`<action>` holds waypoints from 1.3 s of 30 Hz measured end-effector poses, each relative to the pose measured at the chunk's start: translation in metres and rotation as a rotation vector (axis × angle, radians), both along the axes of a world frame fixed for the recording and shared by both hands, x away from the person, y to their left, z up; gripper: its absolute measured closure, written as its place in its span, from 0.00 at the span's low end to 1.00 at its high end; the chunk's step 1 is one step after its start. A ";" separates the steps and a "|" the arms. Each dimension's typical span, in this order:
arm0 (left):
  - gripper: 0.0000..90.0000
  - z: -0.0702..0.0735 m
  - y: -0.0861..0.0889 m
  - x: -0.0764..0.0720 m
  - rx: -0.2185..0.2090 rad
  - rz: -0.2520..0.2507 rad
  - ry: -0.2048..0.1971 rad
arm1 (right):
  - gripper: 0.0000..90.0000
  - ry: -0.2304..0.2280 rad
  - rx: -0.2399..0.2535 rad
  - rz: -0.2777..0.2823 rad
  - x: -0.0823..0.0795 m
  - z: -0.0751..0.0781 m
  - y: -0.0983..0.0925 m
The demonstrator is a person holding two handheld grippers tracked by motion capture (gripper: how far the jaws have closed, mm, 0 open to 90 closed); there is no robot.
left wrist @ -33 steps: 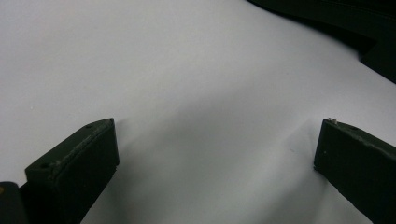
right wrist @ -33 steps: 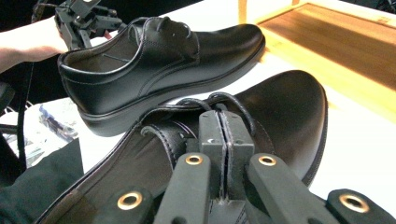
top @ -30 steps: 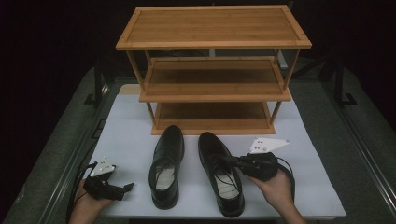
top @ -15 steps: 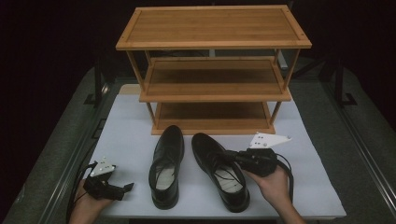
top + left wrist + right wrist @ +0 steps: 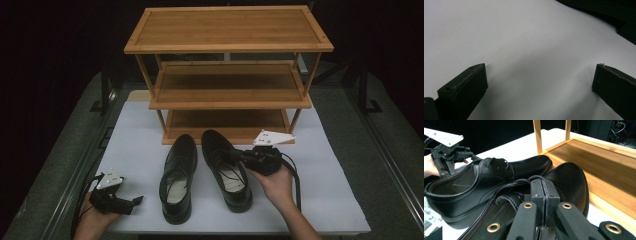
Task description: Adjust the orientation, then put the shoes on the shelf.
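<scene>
The right dress shoe (image 5: 227, 167) lies on the white worktop (image 5: 325, 190), just in front of the bottom shelf of the wooden shoe rack (image 5: 227, 65), toe toward the rack and angled slightly to the left. The left dress shoe (image 5: 177, 177) lies just beside it, the toes close together.

The right gripper (image 5: 239, 155) is fully closed. In the right gripper view its fingers (image 5: 537, 192) meet flat against each other over the edge of the lacing flap of the right dress shoe, so the grip appears to be on that thin leather edge. The left gripper (image 5: 132, 202) rests near the front-left corner of the worktop, well apart from both shoes; in the left gripper view its fingers (image 5: 466, 86) stand wide apart with nothing between them.

Handling assessment:
- Weight: moderate. A leather shoe with a solid sole and heel will likely hang heel-down or toe-down when lifted from one edge.
- Stiffness: the sole and toe cap are probably stiff; the collar and lacing flap are pliable and will fold under load.
- Surface: the polished upper looks smooth and slippery. Avoid gripping across the toe.
- Recommended hold: the rim of the opening, at the flap or heel collar, where the fingers can close on a thin edge.
- Risk: rotation in the grip. Keep the lift low and slide the shoe onto the shelf.
</scene>
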State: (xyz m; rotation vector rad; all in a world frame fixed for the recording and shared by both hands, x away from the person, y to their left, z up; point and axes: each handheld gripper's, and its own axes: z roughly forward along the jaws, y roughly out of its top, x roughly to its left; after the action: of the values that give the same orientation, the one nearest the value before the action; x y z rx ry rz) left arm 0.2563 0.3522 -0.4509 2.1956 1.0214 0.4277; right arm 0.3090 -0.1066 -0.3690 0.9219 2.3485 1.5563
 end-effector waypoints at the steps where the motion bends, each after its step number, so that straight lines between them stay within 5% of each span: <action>1: 0.00 0.000 0.000 0.000 -0.002 0.001 0.000 | 0.98 0.008 0.002 -0.002 0.004 -0.003 0.004; 8: 0.00 0.000 0.000 0.000 0.001 -0.001 0.001 | 0.98 0.019 0.003 0.004 0.008 -0.010 0.012; 12: 0.00 0.000 0.000 0.000 0.003 -0.003 0.002 | 0.96 0.006 -0.045 0.004 0.005 -0.012 0.010; 17: 0.00 0.000 0.000 0.000 0.004 -0.003 0.002 | 0.73 0.026 -0.074 0.014 0.006 -0.012 0.006; 25: 0.00 0.001 0.001 0.000 -0.006 0.001 0.006 | 0.47 0.020 -0.109 0.006 0.004 -0.008 0.002; 28: 0.00 0.003 0.002 0.001 -0.016 0.005 0.012 | 0.44 0.020 -0.118 0.007 0.004 -0.006 0.001; 39: 0.00 0.041 -0.014 0.002 -0.081 -0.034 -0.030 | 0.40 0.019 -0.125 0.011 0.006 -0.003 -0.003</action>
State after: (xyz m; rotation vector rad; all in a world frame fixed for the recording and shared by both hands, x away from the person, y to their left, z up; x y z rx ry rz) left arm 0.2581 0.3378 -0.4103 2.1255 0.9670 0.3963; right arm 0.3146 -0.1091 -0.3715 0.9012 2.4354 1.3924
